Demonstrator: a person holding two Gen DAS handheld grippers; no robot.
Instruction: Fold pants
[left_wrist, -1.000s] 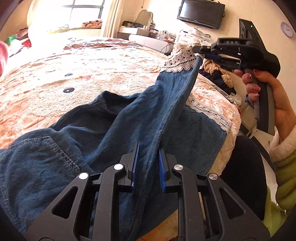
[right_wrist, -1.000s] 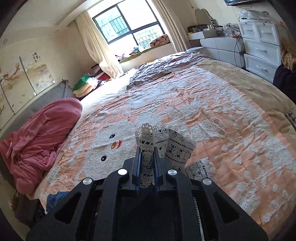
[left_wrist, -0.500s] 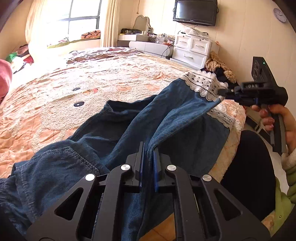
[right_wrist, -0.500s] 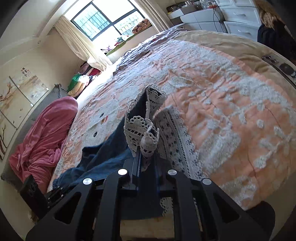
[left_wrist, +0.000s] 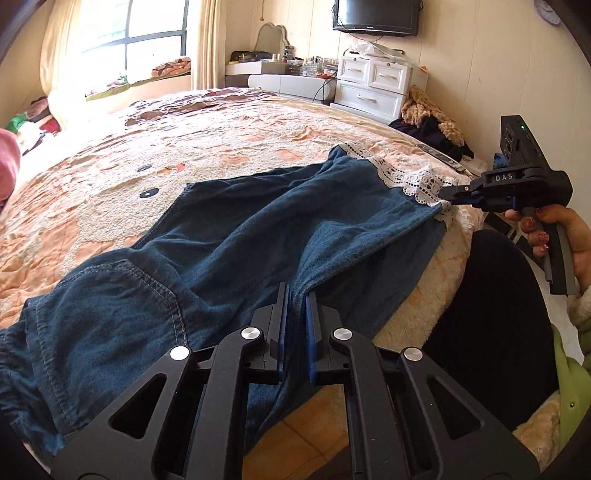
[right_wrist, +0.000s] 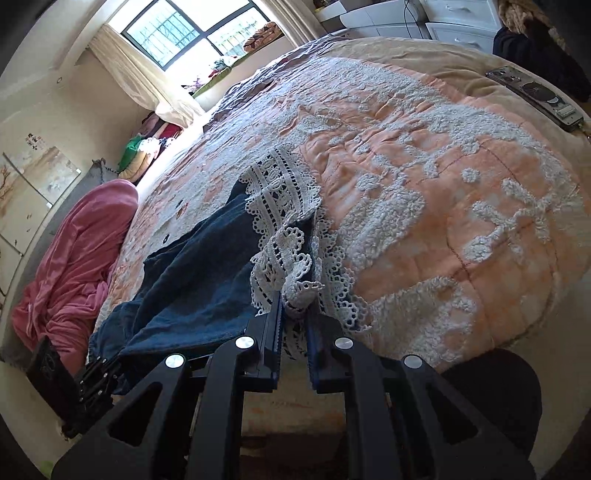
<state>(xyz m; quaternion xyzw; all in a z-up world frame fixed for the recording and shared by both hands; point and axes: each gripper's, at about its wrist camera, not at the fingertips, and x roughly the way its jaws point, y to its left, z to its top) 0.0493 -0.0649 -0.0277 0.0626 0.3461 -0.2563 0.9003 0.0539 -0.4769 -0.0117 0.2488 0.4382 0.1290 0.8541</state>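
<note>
Blue denim pants (left_wrist: 229, 240), lace-trimmed hem, spread flat

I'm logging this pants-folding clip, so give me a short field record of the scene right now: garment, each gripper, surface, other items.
garment: blue denim pants with white lace cuffs, spread along the near edge of the bed
left gripper: shut on the pants' near edge, mid-length
right gripper: shut on the bunched lace cuffs
surface: bed with an orange-and-white quilt
other items: pink blanket at the bed's far side; white drawers by the wall
</note>
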